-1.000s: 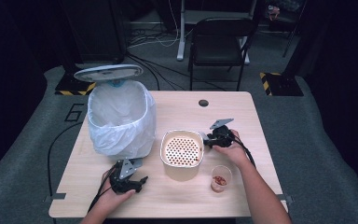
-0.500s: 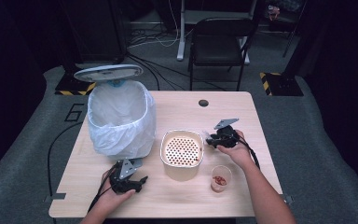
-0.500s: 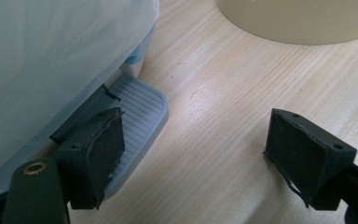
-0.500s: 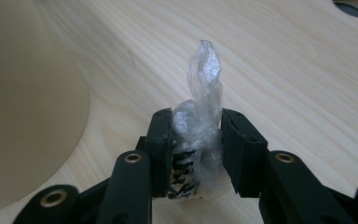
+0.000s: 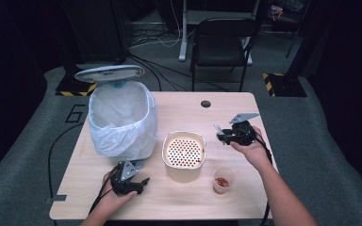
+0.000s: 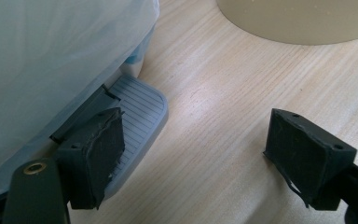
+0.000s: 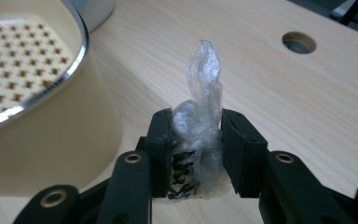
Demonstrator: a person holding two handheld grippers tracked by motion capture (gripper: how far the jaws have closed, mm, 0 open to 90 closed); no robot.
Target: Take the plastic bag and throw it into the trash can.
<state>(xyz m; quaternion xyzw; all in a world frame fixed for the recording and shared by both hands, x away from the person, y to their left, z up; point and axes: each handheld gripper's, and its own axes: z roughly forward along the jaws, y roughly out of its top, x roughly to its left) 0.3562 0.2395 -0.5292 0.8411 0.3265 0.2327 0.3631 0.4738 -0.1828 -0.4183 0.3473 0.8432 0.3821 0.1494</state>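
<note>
The crumpled clear plastic wrap [image 7: 199,135] sits pinched between the fingers of the right gripper [image 7: 196,154], its twisted top rising above the fingertips; some black printing shows on its lower part, too crushed to read. In the high view the right gripper [image 5: 229,133] is held above the worktop [image 5: 188,106], just beside the right rim of the cream perforated container [image 5: 184,151], with the wrap a small pale bit at the fingertips [image 5: 218,128]. From the right gripper view, that cream container [image 7: 37,107] with its metal rim and dotted insert lies to the left of the fingers, and a round cable hole [image 7: 299,42] in the wood lies beyond them to the right. The left gripper [image 5: 128,181] rests low on the near left part of the worktop, its fingers spread wide with nothing between them. In the left gripper view one finger [image 6: 98,149] sits over the grey ribbed pedal [image 6: 137,114] of the lined bin [image 6: 51,60], while the other finger [image 6: 307,154] stands well apart over bare wood. The bin [image 5: 121,117], lid raised, stands beyond the left fingers. A small clear cup [image 5: 223,179] holding something reddish stands near the right forearm. A pale "6" [image 5: 74,113] is marked on the floor.
</note>
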